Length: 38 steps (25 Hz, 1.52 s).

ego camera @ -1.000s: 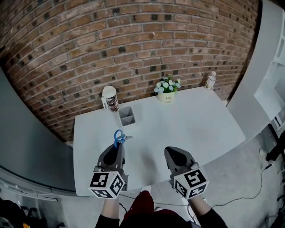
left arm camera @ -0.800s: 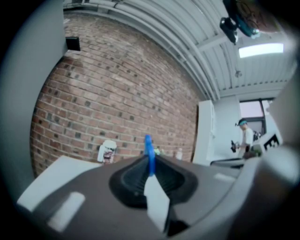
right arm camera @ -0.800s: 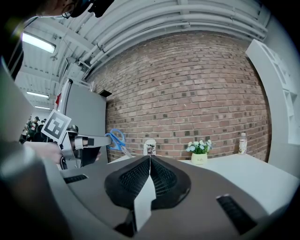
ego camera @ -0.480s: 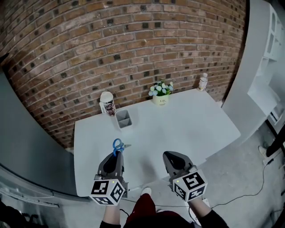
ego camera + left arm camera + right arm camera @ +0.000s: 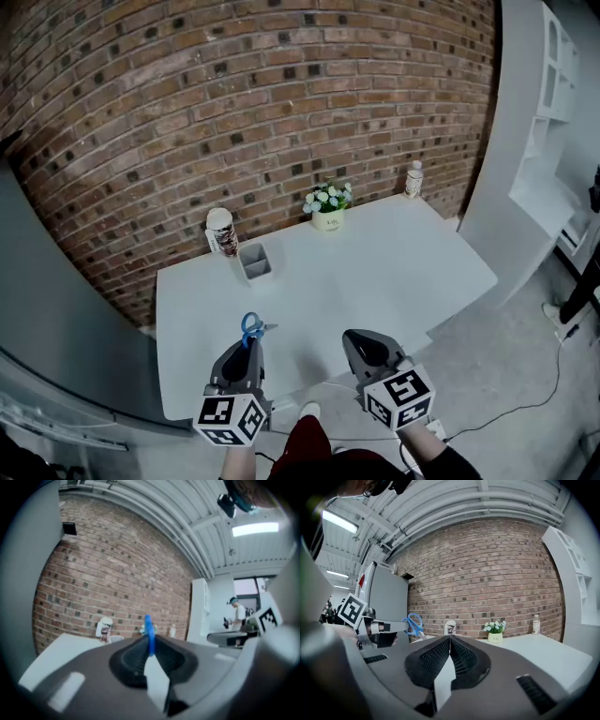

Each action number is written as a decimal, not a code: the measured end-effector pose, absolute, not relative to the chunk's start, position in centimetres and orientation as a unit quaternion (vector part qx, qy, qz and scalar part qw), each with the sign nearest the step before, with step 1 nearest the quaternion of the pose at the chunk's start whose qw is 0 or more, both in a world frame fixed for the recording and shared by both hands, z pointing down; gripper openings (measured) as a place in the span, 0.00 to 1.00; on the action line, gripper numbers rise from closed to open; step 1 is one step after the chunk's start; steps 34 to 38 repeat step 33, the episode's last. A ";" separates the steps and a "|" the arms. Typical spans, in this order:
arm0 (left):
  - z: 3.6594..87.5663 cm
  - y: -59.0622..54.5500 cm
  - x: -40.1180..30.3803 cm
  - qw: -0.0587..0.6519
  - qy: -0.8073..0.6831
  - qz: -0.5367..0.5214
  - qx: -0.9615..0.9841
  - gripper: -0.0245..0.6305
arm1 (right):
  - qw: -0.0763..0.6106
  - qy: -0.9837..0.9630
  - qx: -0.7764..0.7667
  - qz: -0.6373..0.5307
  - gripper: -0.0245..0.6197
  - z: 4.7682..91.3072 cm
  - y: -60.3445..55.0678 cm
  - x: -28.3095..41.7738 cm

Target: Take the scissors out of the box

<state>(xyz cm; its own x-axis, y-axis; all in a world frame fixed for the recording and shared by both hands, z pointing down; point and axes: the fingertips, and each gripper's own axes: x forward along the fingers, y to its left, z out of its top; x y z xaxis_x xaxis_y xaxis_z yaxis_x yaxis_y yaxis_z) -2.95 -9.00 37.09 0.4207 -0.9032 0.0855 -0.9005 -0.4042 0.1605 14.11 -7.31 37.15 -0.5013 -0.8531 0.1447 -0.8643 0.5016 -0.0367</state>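
Blue-handled scissors point(image 5: 251, 328) stick out of my left gripper point(image 5: 247, 349), which is shut on them above the near left part of the white table point(image 5: 375, 272). In the left gripper view the blue handle point(image 5: 149, 632) stands upright, pinched between the pads. The right gripper view shows the scissors point(image 5: 413, 623) at the left, held level in the other gripper. My right gripper point(image 5: 362, 343) hovers over the table's near edge, shut with nothing in it. The small grey box point(image 5: 254, 262) stands at the back left of the table, well beyond the scissors.
A patterned cup point(image 5: 221, 232) stands behind the box by the brick wall. A pot of white flowers point(image 5: 327, 205) and a small bottle point(image 5: 413, 178) are along the table's far edge. A white shelf unit point(image 5: 553, 122) is at the right, a cable point(image 5: 553, 375) on the floor.
Both grippers have drawn back toward the table's near edge, the left one carrying the scissors farther from the grey box. The jaws have kept their setting.
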 end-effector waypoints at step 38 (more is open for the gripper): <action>39.6 0.2 -1.8 0.110 -0.541 0.019 0.833 0.08 | 0.074 -0.866 0.487 0.084 0.05 40.1 0.8 15.6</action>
